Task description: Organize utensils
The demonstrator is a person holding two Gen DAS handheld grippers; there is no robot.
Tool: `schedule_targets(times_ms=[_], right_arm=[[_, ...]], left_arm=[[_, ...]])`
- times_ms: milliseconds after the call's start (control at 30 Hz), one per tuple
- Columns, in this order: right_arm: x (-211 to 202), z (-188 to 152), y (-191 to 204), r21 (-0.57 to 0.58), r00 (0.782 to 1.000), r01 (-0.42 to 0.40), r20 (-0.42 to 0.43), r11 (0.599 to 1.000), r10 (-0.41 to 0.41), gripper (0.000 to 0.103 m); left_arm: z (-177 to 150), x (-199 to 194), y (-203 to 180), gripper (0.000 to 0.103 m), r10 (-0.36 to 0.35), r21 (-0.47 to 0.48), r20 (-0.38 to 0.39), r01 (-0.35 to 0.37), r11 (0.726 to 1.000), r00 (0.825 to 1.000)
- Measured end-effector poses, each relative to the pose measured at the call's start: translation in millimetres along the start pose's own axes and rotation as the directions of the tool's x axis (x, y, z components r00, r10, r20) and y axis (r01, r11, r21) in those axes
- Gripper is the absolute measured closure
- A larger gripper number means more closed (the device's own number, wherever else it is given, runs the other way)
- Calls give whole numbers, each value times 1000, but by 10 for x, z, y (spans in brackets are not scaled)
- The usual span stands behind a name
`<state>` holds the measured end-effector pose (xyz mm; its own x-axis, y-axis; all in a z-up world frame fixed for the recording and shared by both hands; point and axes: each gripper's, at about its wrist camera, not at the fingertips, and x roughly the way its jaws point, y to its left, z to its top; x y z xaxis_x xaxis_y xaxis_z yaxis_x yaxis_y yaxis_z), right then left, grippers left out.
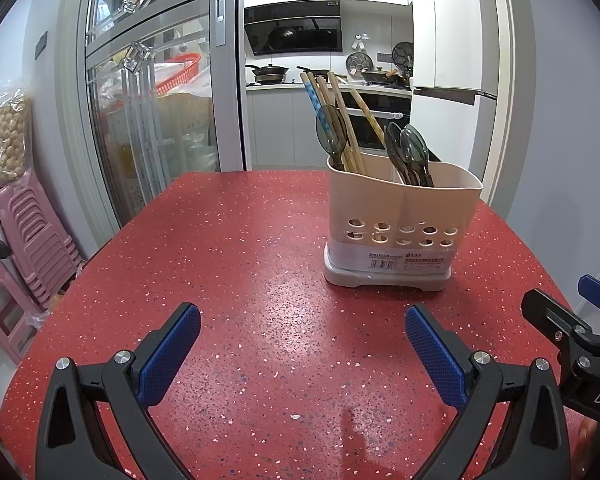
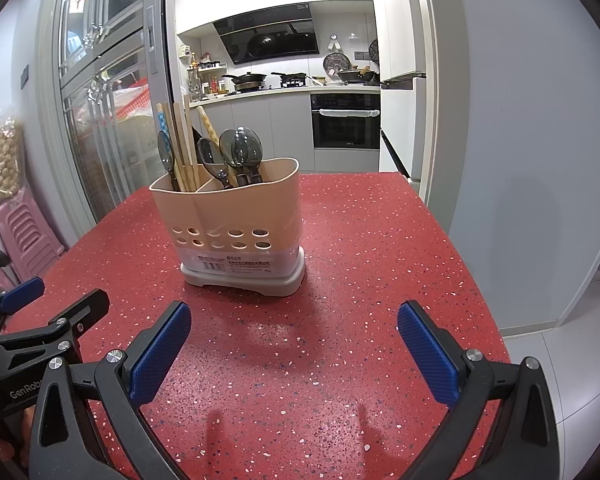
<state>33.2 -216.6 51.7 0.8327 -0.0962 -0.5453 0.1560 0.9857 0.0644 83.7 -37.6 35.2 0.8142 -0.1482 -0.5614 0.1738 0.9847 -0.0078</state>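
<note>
Utensil holder (image 1: 400,216) beyond empty, spread jaws

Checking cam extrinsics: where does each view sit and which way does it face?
Left wrist: on the left tongs, low over the red table, facing the utensil holder ahead-right and the kitchen; own open blue pads show, right tongs at right edge.
Right wrist: on the right tongs, facing the holder ahead-left; own open pads show, left tongs at left edge.
Shared: holder, table, kitchen.
</note>
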Motion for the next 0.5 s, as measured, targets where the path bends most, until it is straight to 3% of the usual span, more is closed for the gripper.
schedule_targets(times_ms=[500], right_arm=[[4,-3,-12,0,1000,-2,-2,1000,2,0]], left_arm=[[7,-12,-15,0,-4,8,3,4,1000,1000]])
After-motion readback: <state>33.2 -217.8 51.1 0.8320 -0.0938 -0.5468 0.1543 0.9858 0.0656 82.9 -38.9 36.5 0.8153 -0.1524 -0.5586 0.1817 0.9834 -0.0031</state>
